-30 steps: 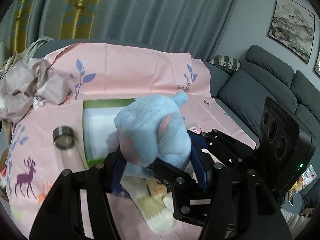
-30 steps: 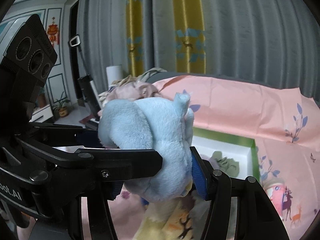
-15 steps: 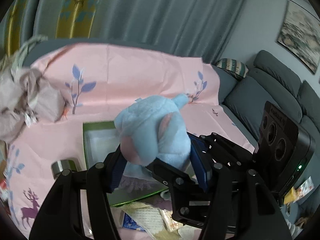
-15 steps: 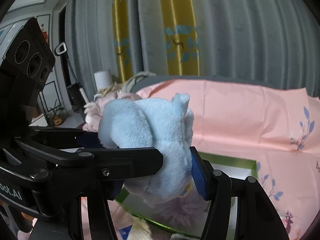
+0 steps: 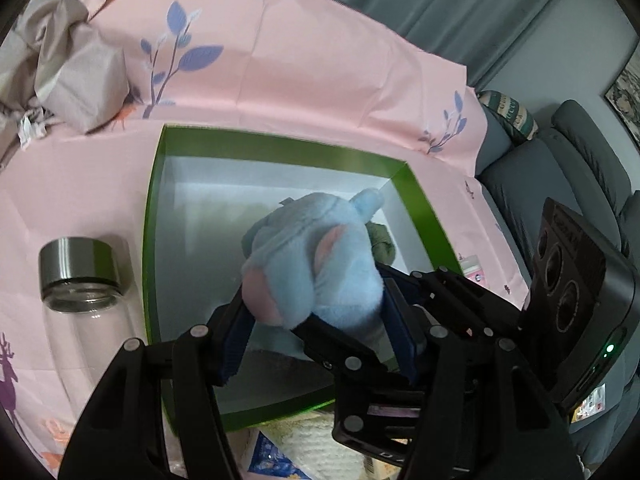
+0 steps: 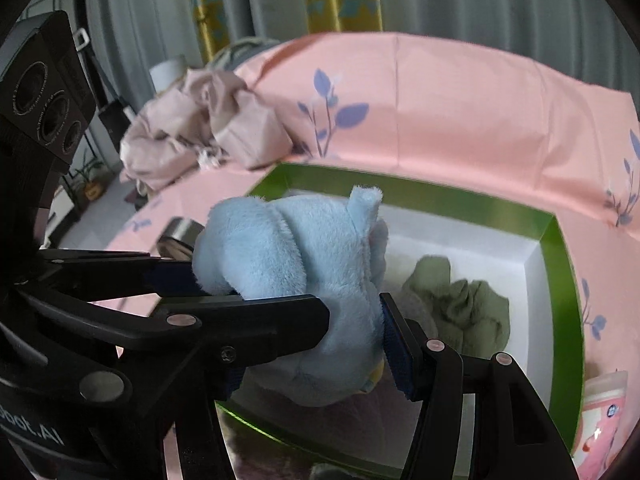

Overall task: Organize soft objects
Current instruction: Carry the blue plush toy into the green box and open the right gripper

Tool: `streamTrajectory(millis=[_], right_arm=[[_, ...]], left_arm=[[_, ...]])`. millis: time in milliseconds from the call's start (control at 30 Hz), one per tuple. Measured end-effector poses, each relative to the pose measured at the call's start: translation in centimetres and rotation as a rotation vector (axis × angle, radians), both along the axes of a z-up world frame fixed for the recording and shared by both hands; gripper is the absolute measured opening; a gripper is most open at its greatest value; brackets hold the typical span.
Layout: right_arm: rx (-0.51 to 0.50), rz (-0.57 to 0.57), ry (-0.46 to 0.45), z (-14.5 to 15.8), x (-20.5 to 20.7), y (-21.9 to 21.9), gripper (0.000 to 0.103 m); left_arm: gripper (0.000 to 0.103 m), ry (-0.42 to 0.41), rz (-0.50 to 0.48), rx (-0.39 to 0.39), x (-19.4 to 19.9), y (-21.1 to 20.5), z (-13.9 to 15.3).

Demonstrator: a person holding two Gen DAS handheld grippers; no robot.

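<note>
Pale blue plush fills the left wrist view: the blue plush toy (image 5: 316, 268) sits clamped between the pads of the left claw (image 5: 316, 332), with the right claw's black fingers crossing in from the right onto the same toy. Directly beyond the claw lies the green-rimmed box (image 5: 152, 240), its white floor beneath the toy; a glass bottle (image 5: 80, 304) lies to the claw's left on the pink sheet (image 5: 304, 80).

In the right wrist view the right claw (image 6: 312, 316) also grips the toy (image 6: 288, 264), pads pressed into its sides. An olive cloth (image 6: 460, 300) lies bunched in the box (image 6: 556, 280) ahead and right of the claw.

Risks, as I judge them: releasing unevenly could flip the toy over the near rim, and springy plush may rebound out.
</note>
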State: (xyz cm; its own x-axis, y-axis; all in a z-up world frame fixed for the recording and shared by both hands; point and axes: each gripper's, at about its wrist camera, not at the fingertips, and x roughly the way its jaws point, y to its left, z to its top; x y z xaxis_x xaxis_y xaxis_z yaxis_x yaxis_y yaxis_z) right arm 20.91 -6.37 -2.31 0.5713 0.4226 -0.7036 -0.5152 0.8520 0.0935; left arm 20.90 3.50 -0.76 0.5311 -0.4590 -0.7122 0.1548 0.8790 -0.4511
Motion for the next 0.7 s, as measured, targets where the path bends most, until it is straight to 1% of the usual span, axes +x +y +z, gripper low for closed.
streamTrajectory(millis=[100,200,267,300,333,400,500,567,600,633,700], right_arm=[[-0.019,-0.004,0.016,-0.5,0.3,0.2,0.061],[-0.028,-0.009,0.029,-0.8,0.5,0.3,0.062],[-0.041,-0.012,0.033,-0.7,0.5,0.4,0.064],[-0.049,-0.012,0.038,-0.7,0.6,0.6,0.065],[-0.057,-0.015,0.034,-0.7,0.4,0.6,0.065],[-0.069,-0.02,0.027,-0.4,0.0,0.4,0.066],[-0.087,-0.04,0.006,0.2,-0.8,-0.1,0.066],[-0.085,-0.048,-0.007,0.8,-1.5,-0.6,0.067],[-0.081,-0.051,-0.014,1.1,-1.9,-0.9,0.069],[-0.079,-0.059,-0.024,1.5,-2.5,-1.4,0.074],[-0.068,-0.069,-0.044,2.1,-3.4,-2.0,0.079]], left_arm=[[0.062,0.01,0.003,0.003,0.3,0.0,-0.4],[0.064,0.014,0.012,0.007,0.4,0.0,-0.5],[0.072,0.007,0.028,0.035,0.3,0.0,-0.3],[0.079,0.001,0.036,0.056,0.2,0.0,-0.1],[0.082,-0.002,0.042,0.069,0.1,0.0,0.0],[0.086,-0.016,0.051,0.091,-0.3,0.1,0.4],[0.087,-0.049,0.061,0.138,-1.3,0.1,1.4],[0.098,-0.072,0.071,0.184,-2.0,-0.1,2.1],[0.102,-0.084,0.076,0.202,-2.3,-0.2,2.4],[0.102,-0.103,0.076,0.221,-2.7,-0.3,2.8],[0.102,-0.141,0.074,0.251,-3.7,-0.6,3.8]])
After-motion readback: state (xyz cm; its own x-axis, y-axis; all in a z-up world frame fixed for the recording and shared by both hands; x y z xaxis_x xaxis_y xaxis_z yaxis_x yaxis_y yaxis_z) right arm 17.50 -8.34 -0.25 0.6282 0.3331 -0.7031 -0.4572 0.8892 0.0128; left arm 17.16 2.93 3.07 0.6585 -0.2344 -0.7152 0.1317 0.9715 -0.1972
